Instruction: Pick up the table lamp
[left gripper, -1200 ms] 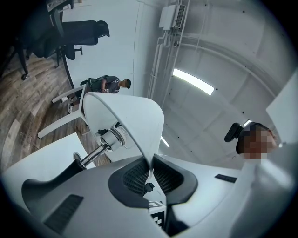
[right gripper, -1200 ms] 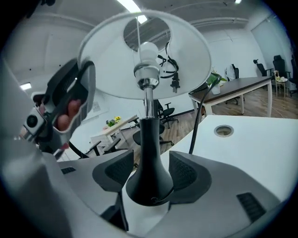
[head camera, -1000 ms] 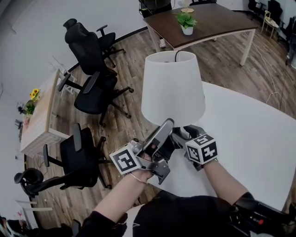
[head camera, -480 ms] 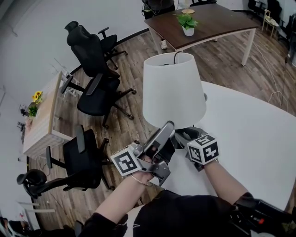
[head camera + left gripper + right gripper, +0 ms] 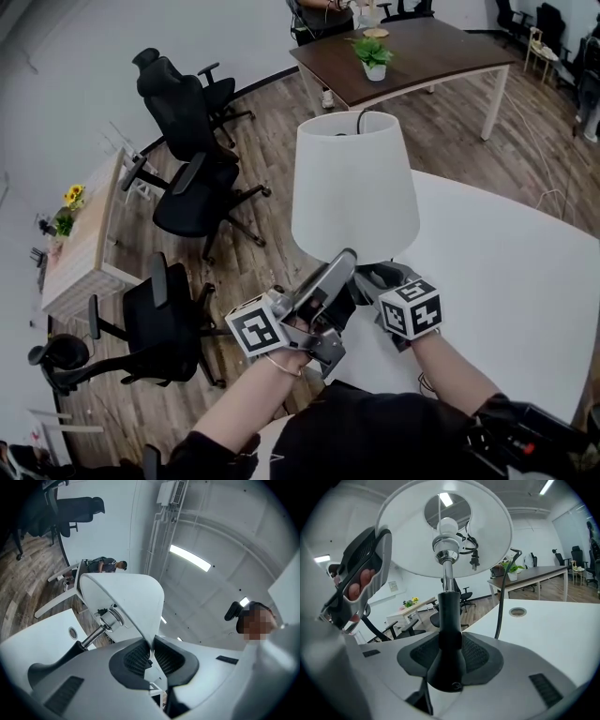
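**Left claw.** The left claw (image 5: 152, 652) is closed on the lower rim of the shade (image 5: 126, 602). The thin edge runs between its ribbed pads, and the claw points upward from below the rim.

**Right claw.** The jaws of the right claw (image 5: 450, 656) are closing. The black stem (image 5: 450, 616) stands upright between them, just above the point where it flares, and both pads lie against it.

**Location.** The table lamp (image 5: 352, 202) stands upright at the near edge of the white worktop (image 5: 506, 272), directly ahead of both claws. Its base is hidden beneath them, so contact with the worktop cannot be confirmed.

**Handling characteristics (estimated).**
- Shade: light, thin-walled and probably easy to deform. It will crease or tilt on its fitting if loaded. Use this grip for steadying only.
- Stem: rigid, smooth and round. It is likely to slip or rotate between the pads unless clamped firmly. This is the load-bearing hold, low on the stem near the lamp's heavy end.
- Bulb (image 5: 447, 527) and metal socket (image 5: 446, 555): exposed under the shade. The bulb is fragile, so avoid contact.
- Cord (image 5: 501, 606): it hangs beside the stem and trails off across the worktop. It may drag or snag during lifting.

**Recommended hold.** Carry the weight at the stem and keep the lamp vertical.
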A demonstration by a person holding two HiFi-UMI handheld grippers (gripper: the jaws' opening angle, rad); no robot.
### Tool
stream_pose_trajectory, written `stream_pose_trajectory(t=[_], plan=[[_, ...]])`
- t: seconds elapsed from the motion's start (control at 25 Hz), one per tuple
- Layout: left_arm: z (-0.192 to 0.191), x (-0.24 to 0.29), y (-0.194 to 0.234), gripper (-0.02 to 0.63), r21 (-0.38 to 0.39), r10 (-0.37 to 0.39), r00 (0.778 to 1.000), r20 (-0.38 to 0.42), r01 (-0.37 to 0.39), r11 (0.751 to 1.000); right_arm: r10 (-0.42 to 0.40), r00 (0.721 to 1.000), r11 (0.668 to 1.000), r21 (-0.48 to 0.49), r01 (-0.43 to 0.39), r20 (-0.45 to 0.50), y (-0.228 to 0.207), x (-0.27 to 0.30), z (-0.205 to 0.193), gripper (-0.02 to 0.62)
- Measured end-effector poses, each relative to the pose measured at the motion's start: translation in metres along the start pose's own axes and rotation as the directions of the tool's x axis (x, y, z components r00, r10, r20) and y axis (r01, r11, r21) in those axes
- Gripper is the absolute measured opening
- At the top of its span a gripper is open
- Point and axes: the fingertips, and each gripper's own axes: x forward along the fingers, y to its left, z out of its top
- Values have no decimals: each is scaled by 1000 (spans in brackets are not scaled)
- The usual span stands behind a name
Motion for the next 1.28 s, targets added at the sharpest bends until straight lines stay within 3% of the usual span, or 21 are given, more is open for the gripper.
stream_pose_trajectory(t=[0.4,0.8,1.28], plan=[[-44,34,-53,37,30,-84,996,-27,85,996,-64,996,998,-19,65,66,-14,-84,4,158],[-101,76,-129,31,114,-195,979,-65,201,973,-88,981,994,-42,97,172,-20,-188,12,153],[-197,93,-184,29,186,-186,983,-3,183,965,-48,986,996,-64,59,159,-25,-290,-36,152]])
